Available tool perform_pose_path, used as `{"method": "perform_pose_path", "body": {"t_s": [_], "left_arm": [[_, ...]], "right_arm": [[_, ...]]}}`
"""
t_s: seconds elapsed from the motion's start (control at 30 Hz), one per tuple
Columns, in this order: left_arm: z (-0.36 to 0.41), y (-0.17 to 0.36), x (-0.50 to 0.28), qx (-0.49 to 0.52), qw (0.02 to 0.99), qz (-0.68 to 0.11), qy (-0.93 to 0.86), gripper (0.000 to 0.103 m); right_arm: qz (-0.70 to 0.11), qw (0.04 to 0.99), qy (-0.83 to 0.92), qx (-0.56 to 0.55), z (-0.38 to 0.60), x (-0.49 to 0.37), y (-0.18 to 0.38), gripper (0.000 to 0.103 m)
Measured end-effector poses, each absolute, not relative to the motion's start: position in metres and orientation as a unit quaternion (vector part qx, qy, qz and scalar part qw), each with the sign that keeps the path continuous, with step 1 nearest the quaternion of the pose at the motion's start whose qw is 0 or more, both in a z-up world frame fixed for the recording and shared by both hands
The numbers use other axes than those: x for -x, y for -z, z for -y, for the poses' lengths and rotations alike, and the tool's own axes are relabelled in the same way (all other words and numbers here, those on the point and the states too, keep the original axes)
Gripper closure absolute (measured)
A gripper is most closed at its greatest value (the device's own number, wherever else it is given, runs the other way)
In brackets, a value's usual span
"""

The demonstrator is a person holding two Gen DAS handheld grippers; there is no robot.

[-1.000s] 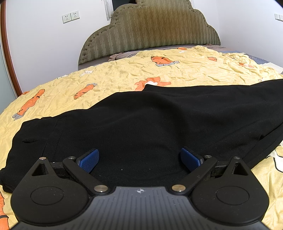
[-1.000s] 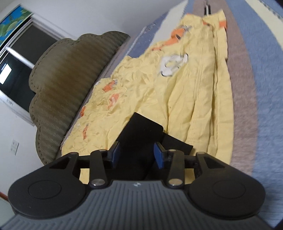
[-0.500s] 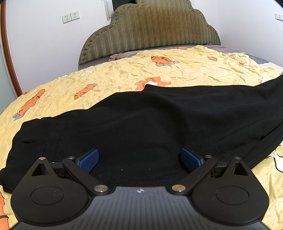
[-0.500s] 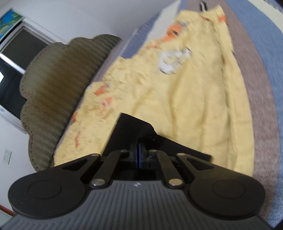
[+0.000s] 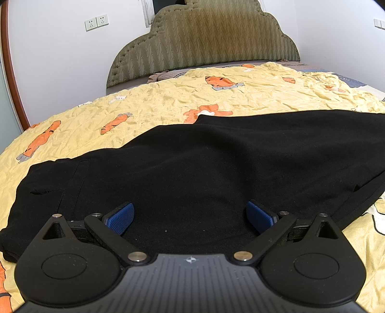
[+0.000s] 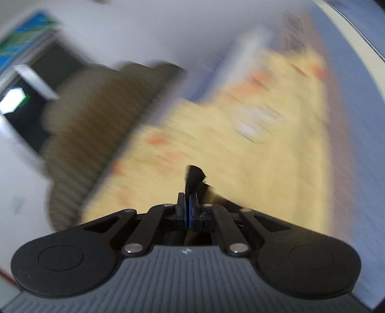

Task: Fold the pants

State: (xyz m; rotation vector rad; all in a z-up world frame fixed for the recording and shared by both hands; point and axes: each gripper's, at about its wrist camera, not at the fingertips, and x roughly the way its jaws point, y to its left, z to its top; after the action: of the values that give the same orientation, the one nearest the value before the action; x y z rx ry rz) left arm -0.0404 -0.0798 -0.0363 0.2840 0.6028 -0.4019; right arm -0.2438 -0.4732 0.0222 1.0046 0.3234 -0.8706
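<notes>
Count: one pair of black fabric pants [image 5: 204, 168], two black two-finger grippers, one yellow carrot-print bedsheet [image 5: 149, 106], one olive padded headboard [image 5: 204, 41], two white wall sockets [image 5: 96, 22].
Pants: lying flat across the near part of the bedsheet, stretching from the near left out to the right edge of the left wrist view.
Left gripper [image 5: 190, 216]: hovering over the near edge of the pants with its blue pads [image 5: 120, 218] spread wide, gripping nothing.
Right gripper [image 6: 189, 211]: pinching a bunched bit of the pants [image 6: 194, 179] between pads pressed together; the cloth is poking out beyond the tips.
Right view: blurring heavily, so the bedsheet and headboard [image 6: 96, 134] are showing only as smears.
</notes>
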Motion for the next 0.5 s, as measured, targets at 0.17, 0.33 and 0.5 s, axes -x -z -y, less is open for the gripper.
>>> {"method": "perform_pose_path", "body": {"t_s": [0.17, 0.33, 0.5], "left_arm": [[0.080, 0.036, 0.040, -0.139, 0.925, -0.294, 0.196, 0.002], [0.079, 0.036, 0.040, -0.138, 0.925, -0.294, 0.197, 0.002], [0.076, 0.029, 0.043, -0.146, 0.931, -0.284, 0.178, 0.002]], "right_arm": [[-0.184, 0.740, 0.424, -0.489, 0.464, 0.272, 0.015, 0.099], [-0.207, 0.760, 0.436, -0.436, 0.467, 0.252, 0.001, 0.099], [-0.258, 0.797, 0.499, -0.223, 0.417, 0.209, -0.030, 0.075]]}}
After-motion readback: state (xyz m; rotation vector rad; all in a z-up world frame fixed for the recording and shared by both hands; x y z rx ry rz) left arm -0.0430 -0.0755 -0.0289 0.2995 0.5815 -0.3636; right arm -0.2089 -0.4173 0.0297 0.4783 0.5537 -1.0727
